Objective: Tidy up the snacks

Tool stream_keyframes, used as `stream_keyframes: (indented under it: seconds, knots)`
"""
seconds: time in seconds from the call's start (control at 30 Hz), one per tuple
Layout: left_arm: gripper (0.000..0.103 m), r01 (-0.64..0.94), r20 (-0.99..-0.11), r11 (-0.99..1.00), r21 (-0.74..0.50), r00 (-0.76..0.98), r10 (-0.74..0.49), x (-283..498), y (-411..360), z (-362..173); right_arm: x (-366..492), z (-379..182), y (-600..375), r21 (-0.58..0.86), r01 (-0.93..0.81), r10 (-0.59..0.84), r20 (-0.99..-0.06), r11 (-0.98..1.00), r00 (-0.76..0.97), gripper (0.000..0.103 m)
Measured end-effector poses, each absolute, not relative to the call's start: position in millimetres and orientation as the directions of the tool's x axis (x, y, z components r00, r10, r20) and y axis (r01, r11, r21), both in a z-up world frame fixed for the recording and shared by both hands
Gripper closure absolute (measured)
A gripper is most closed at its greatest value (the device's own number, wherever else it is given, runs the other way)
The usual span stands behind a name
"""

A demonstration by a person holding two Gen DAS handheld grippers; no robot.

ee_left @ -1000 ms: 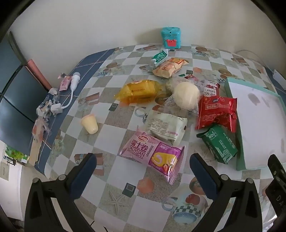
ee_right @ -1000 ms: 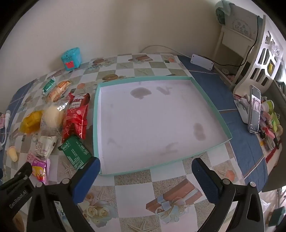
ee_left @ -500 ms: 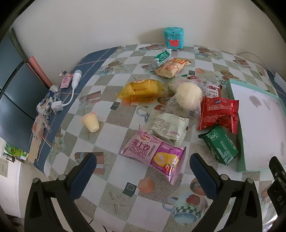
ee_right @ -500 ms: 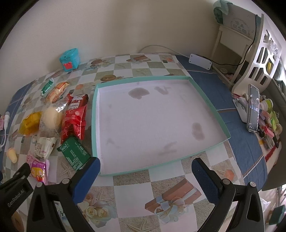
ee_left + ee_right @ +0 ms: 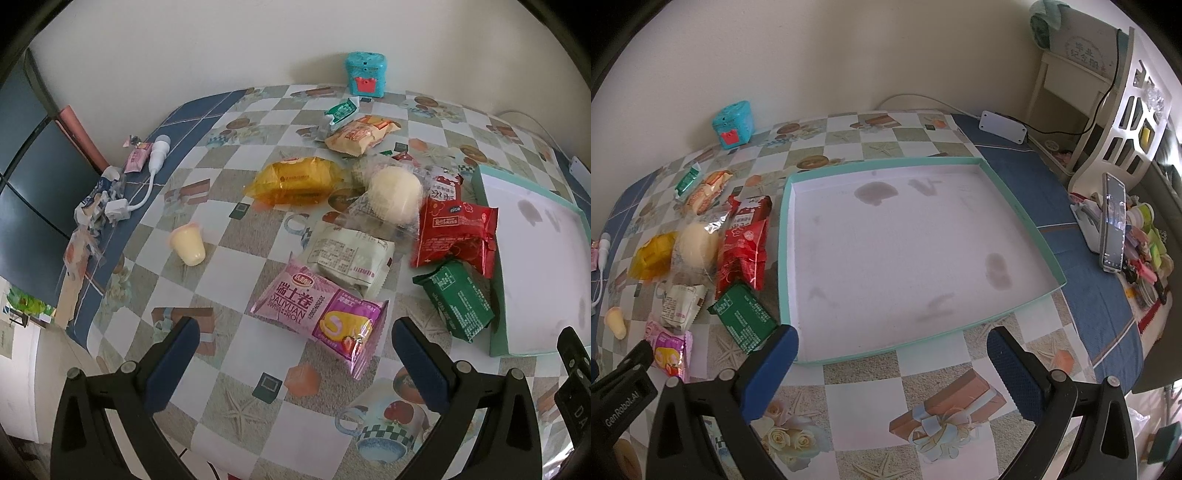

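Several snacks lie on the checkered table: a pink Swiss-roll pack, a white pack, a green pack, a red pack, a round bun in clear wrap, a yellow pack, an orange pack and a small jelly cup. My left gripper is open and empty, just short of the pink pack. My right gripper is open and empty at the near edge of the empty teal-rimmed tray. The green pack lies left of the tray.
A teal toy box stands by the wall. A white cable and scraps lie at the table's left edge. A phone on a stand and small clutter sit to the right of the tray, with a white shelf behind.
Both grippers have drifted slightly; the left view shifted a little so the snacks sit slightly lower and nearer. Nothing was grasped or moved.
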State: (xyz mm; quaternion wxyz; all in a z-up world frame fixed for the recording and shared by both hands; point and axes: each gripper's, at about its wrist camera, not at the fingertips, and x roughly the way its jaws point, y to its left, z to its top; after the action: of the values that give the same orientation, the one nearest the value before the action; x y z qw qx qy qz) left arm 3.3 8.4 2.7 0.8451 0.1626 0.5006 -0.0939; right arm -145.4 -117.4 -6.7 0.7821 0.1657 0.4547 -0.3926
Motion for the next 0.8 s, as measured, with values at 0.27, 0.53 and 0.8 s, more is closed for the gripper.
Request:
stream_keyframes:
  seconds: [0.27, 0.53, 0.8]
  knots:
    - [0.0, 0.319, -0.879, 0.932, 0.174, 0.477, 0.001, 3.6, 9.4, 2.0, -145.7, -7.1, -117.6, -0.098, 0.764, -0.463, -0.841, 0.637, 0.278, 0.0]
    - [0.0, 0.318, -0.881, 0.933, 0.171, 0.474, 0.0, 3.8, 9.9, 1.7, -145.7, -7.3, -118.0, -0.098, 0.765, -0.464, -0.841, 0.637, 0.278, 0.0]
    - [0.0, 0.317, -0.883, 0.934, 0.166, 0.47, -0.003, 4.1, 10.3, 0.3, -145.8, -7.6, -118.2, -0.099, 0.764, -0.464, -0.841, 0.637, 0.277, 0.0]
